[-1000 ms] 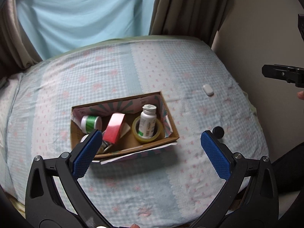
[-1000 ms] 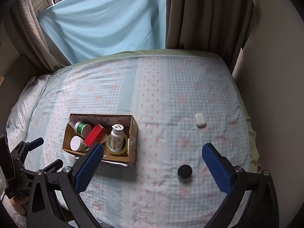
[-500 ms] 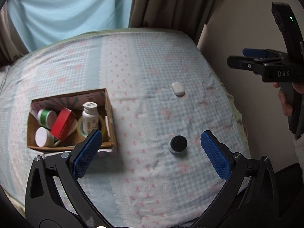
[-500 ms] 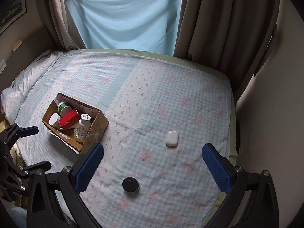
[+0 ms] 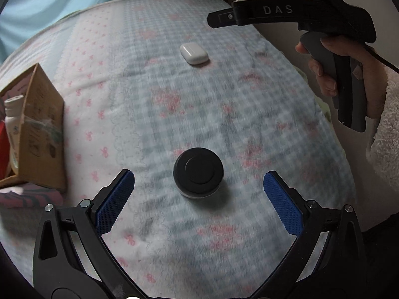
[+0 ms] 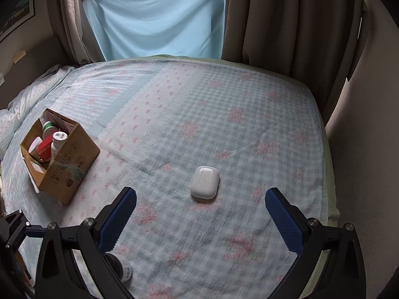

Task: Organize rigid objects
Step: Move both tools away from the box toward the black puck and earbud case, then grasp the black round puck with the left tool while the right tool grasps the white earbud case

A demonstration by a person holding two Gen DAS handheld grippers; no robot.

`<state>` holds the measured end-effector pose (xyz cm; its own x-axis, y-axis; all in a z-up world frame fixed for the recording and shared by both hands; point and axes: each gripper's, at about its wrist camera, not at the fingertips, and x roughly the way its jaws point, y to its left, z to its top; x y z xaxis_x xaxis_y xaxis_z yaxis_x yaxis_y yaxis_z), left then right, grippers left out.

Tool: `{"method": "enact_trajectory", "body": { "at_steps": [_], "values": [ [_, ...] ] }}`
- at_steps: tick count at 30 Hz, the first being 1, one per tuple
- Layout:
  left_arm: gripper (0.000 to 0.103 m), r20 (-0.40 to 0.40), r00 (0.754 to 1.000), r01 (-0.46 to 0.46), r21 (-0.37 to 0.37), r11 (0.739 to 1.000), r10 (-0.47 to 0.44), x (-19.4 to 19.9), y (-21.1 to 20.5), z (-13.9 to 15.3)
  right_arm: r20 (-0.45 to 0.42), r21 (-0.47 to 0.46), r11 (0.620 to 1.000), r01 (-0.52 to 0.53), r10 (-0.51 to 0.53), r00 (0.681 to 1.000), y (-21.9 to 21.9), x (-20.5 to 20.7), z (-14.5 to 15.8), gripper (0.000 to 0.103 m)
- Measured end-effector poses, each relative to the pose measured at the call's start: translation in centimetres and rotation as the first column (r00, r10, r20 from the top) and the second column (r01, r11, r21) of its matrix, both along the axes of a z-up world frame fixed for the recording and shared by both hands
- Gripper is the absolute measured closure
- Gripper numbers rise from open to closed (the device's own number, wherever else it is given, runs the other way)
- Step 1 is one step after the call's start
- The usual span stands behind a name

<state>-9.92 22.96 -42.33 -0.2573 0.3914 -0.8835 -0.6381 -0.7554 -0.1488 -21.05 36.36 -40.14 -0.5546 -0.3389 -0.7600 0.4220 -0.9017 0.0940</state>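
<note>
A small round black-lidded jar [image 5: 198, 170] stands on the bedspread, centred just ahead of my open, empty left gripper [image 5: 198, 180]; it peeks out behind the left finger in the right wrist view [image 6: 119, 269]. A white earbud case [image 6: 205, 182] lies just ahead of my open, empty right gripper [image 6: 200, 199], and shows farther back in the left wrist view [image 5: 193, 53]. A cardboard box [image 6: 67, 159] to the left holds a white bottle [image 6: 57, 142], a red box [image 6: 45, 149] and round jars.
The bed's right edge [image 6: 329, 174] runs along a wall. Brown curtains [image 6: 286, 20] and a light blue cloth [image 6: 154, 17] hang behind the bed. The right gripper's body and the hand holding it [image 5: 331, 57] show at the right of the left wrist view.
Both grippers have moved down and closer to the bed. The left now lines up on the black jar, the right on the earbud case. The box has slid off to the left.
</note>
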Motion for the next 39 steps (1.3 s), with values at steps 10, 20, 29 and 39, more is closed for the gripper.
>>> {"method": "enact_trajectory", "body": {
  "at_steps": [10,20,29,39],
  "values": [
    [0.014,-0.010,0.998,-0.066,0.014,0.998,0.066,0.3,1.1,-6.1,-0.023,0.028,0.999,-0.030,0.031,0.999,-2.0,-3.4,-8.5,0.009],
    [0.048,-0.081,0.995,-0.060,-0.025,0.998,0.058,0.4,2.5,-6.4,-0.037,0.027,0.999,-0.033,0.034,0.999,-2.8,-4.7,-10.5,0.032],
    [0.050,-0.075,0.996,-0.047,-0.035,0.998,0.044,-0.2,2.4,-6.1,-0.023,0.033,0.999,-0.018,0.019,1.000,-2.6,-4.9,-10.6,0.058],
    [0.050,-0.030,0.994,-0.104,0.011,0.995,0.104,0.0,0.7,-4.7,0.012,-0.003,1.000,0.008,-0.008,1.000,-2.1,-3.9,-9.4,0.059]
  ]
}}
